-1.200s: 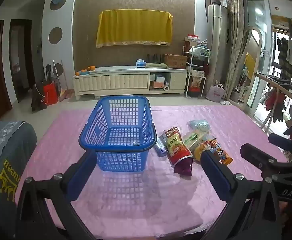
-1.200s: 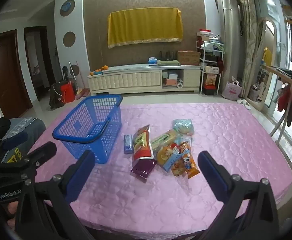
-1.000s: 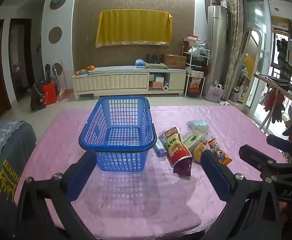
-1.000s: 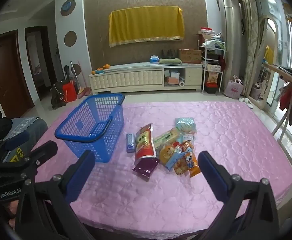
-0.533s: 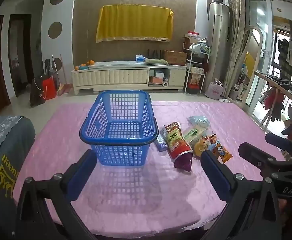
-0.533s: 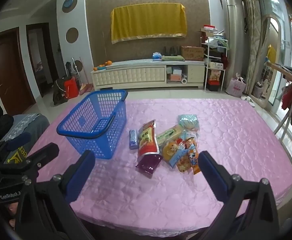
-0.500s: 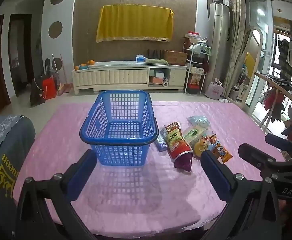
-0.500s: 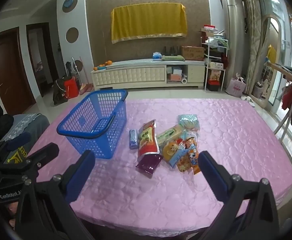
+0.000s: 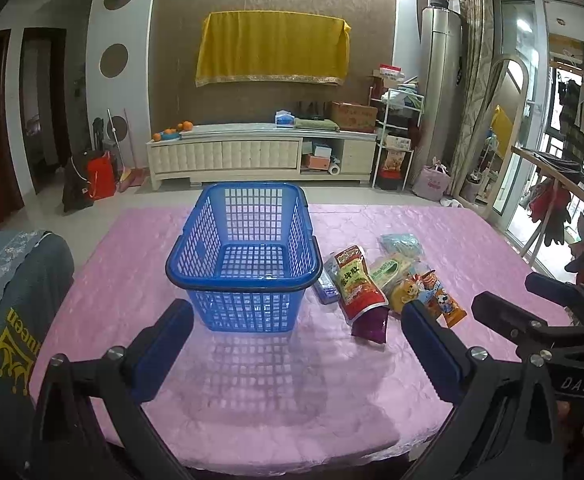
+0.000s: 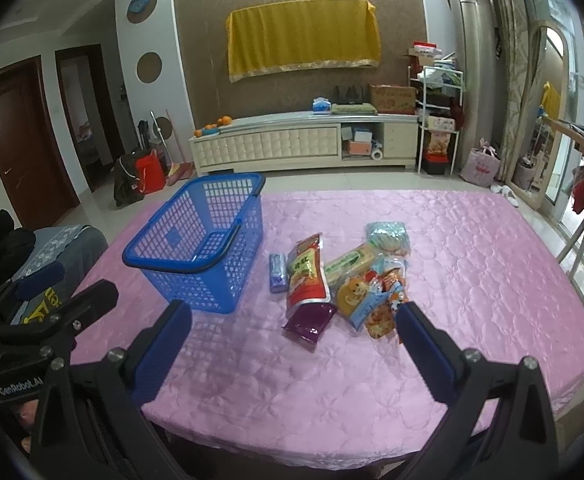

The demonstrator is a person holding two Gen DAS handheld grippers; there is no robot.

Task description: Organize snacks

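An empty blue plastic basket (image 9: 243, 256) (image 10: 199, 240) stands on the pink quilted table (image 9: 251, 380) (image 10: 472, 280). To its right lies a heap of snack packs: a red pouch (image 9: 356, 280) (image 10: 306, 276), a purple pack (image 10: 310, 322), a small blue pack (image 10: 277, 272), a green pack (image 10: 350, 266), a pale blue bag (image 10: 388, 236) and cartoon-printed packs (image 10: 376, 300). My left gripper (image 9: 298, 344) is open, held over the near table edge in front of the basket. My right gripper (image 10: 292, 344) is open, just short of the snacks. Both hold nothing.
A chair draped in grey cloth (image 9: 7, 300) stands at the table's left side. Behind the table are bare floor and a white TV cabinet (image 9: 259, 156). A railing with hanging clothes (image 9: 552, 196) runs along the right.
Both grippers have pulled back and risen slightly, so more of the table's near edge shows. Basket and snacks have not moved. Both grippers stay open.
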